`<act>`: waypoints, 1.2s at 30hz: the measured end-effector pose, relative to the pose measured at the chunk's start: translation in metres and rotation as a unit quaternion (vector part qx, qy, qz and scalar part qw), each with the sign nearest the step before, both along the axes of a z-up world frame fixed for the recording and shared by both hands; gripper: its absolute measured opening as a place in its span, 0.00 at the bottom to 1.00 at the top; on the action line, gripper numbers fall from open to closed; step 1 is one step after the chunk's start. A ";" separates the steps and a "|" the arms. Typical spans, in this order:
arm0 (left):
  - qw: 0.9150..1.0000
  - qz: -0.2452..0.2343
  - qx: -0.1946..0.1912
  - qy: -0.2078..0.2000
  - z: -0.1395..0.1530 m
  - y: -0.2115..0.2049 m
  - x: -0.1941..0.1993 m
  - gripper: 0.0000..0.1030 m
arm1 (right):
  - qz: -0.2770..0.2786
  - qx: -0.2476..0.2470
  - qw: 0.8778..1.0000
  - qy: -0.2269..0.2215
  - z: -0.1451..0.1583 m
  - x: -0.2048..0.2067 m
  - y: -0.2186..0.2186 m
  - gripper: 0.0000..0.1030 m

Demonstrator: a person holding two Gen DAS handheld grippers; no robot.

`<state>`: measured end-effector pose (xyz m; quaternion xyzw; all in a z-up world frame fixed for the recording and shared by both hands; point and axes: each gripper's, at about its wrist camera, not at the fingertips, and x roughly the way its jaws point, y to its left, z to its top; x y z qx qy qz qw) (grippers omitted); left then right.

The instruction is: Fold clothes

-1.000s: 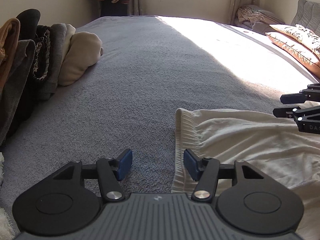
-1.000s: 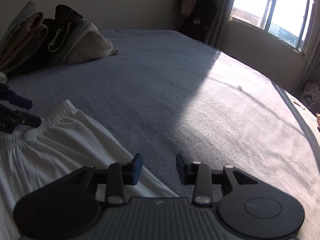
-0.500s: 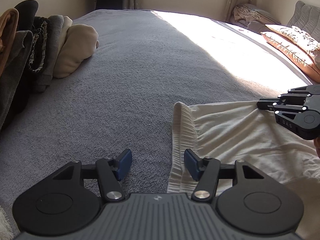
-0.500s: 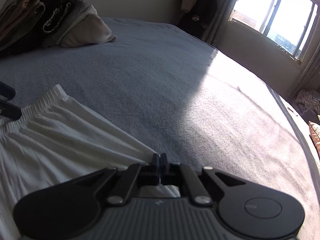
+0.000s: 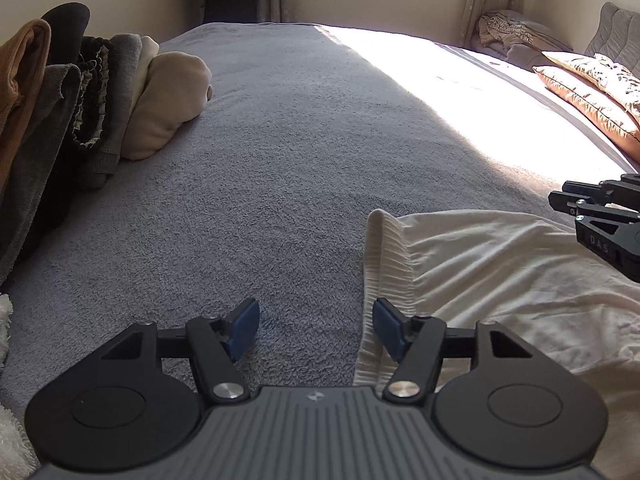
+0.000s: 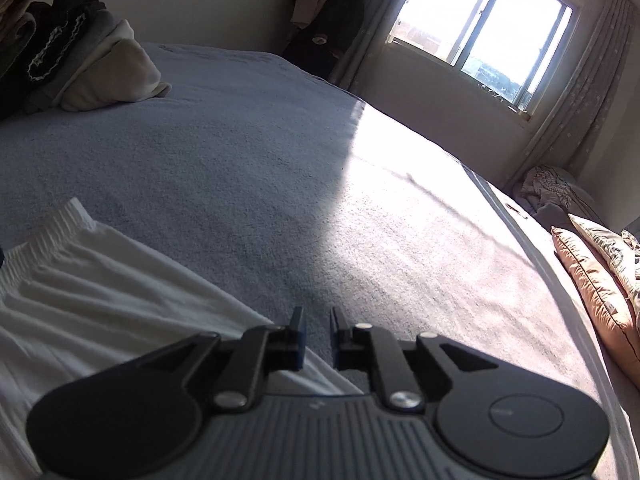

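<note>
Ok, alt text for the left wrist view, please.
The left gripper, jaws open and empty, hovers at the elastic waistband of a cream garment on a grey bed. Folded clothes are piled at the left; the right gripper shows at the right edge.

Sun is pouring through the window (image 6: 486, 38) onto the grey bed (image 5: 304, 152); curtains (image 6: 580, 92) are hanging beside it, pillows (image 5: 592, 92) lying along the bed's sunlit edge.

A wide bed (image 5: 304, 128) under a grey fleecy blanket carries everything here. A cream garment (image 5: 500, 280) lies flat at the near edge, elastic waistband spread on the blanket. Over to the left, a row of folded clothes (image 5: 100, 100) (browns, greys, a beige roll). Orange pillows (image 5: 588, 96) line the right side, sunlit.
</note>
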<state>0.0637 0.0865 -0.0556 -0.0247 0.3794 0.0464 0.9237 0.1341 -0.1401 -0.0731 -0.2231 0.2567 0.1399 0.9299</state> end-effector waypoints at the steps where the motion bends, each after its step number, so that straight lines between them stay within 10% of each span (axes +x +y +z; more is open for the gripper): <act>1: 1.000 0.001 0.000 0.000 0.000 0.000 0.000 0.64 | 0.000 0.014 1.000 0.005 0.006 -0.008 -0.007 0.23; 10: 0.999 0.005 -0.017 -0.036 0.019 0.012 -0.019 0.62 | -0.007 0.047 0.998 0.051 0.007 -0.103 -0.042 0.38; 14: 0.998 0.022 -0.037 -0.041 0.020 0.032 -0.026 0.25 | -0.009 0.062 0.996 0.060 0.001 -0.143 -0.049 0.38; 26: 0.985 -0.051 -0.161 -0.034 0.026 0.038 -0.043 0.25 | -0.029 0.081 0.992 0.088 -0.018 -0.151 -0.007 0.39; 36: 0.983 -0.135 -0.126 0.008 0.014 0.011 -0.040 0.25 | 0.021 0.053 0.995 0.082 -0.008 -0.178 -0.011 0.48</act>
